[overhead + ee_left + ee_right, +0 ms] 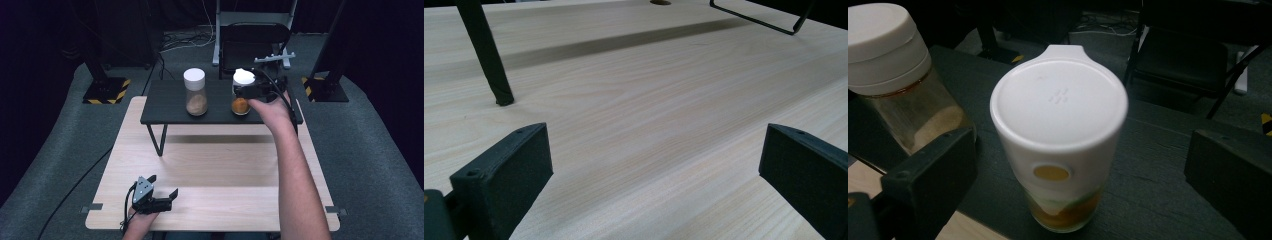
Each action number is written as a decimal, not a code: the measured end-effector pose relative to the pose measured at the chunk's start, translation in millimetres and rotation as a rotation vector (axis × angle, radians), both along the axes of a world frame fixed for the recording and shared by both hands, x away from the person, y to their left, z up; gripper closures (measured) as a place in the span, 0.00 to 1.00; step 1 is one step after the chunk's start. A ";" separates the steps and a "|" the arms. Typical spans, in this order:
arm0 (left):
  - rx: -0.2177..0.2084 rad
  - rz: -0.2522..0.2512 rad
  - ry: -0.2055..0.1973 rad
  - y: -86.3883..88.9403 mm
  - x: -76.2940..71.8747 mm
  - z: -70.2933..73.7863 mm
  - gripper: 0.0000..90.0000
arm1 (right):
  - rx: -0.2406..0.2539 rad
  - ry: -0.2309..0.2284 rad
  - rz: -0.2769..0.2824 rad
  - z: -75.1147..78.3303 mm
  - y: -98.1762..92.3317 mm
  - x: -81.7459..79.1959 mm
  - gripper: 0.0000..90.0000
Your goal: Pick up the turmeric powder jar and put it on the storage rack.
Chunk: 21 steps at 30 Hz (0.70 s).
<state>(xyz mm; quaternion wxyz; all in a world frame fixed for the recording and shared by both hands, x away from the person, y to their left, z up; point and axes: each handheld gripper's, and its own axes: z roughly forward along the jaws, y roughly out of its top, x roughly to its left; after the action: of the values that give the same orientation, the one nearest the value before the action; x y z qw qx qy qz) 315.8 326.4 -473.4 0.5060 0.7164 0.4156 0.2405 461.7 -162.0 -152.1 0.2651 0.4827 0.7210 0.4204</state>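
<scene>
A clear jar with a white spouted lid and orange contents stands at the right of a low black shelf. My right gripper is open at the jar's upper part. Its jaws stand wide on either side, and neither pad touches the jar. A second jar with a white screw lid and tan powder stands to the left on the same shelf. My left gripper rests open and empty low over the wooden table near its front edge.
The black shelf stands on thin metal legs at the back of the table. Behind the table are a black chair and two stands with yellow-and-black striped bases. Cables lie on the grey carpet.
</scene>
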 end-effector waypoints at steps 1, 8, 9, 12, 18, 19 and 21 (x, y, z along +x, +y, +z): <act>-0.001 0.001 0.001 -0.1 0.0 0.1 0.00 | 0.008 -0.006 0.000 -0.2 -3.8 -4.0 0.00; 0.002 0.001 0.005 -0.9 0.5 0.6 0.00 | 0.042 -0.084 -0.004 -5.0 -25.0 -34.3 0.00; 0.003 0.000 0.005 -1.1 0.8 0.8 0.00 | 0.047 -0.096 -0.007 -6.6 -27.2 -39.3 0.00; 0.006 -0.002 0.001 -1.4 0.3 0.6 0.00 | 0.065 -0.122 -0.010 -11.1 -35.0 -55.0 0.00; 0.008 0.003 -0.005 -2.2 -1.5 0.1 0.00 | 0.104 -0.163 -0.015 -21.1 -56.5 -86.1 0.00; 0.007 0.003 -0.004 -2.0 -1.3 0.1 0.00 | 0.114 -0.165 -0.016 -22.5 -60.5 -89.8 0.00; 0.004 0.005 0.003 -2.0 -0.4 0.5 0.00 | 0.125 -0.175 -0.019 -25.2 -67.4 -98.7 0.01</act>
<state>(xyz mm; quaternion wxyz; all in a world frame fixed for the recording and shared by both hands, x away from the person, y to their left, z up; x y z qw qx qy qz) 315.5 324.4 -472.9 0.5034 0.7167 0.4178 0.2415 363.0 -229.4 -177.3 0.3005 0.4664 0.6631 0.5025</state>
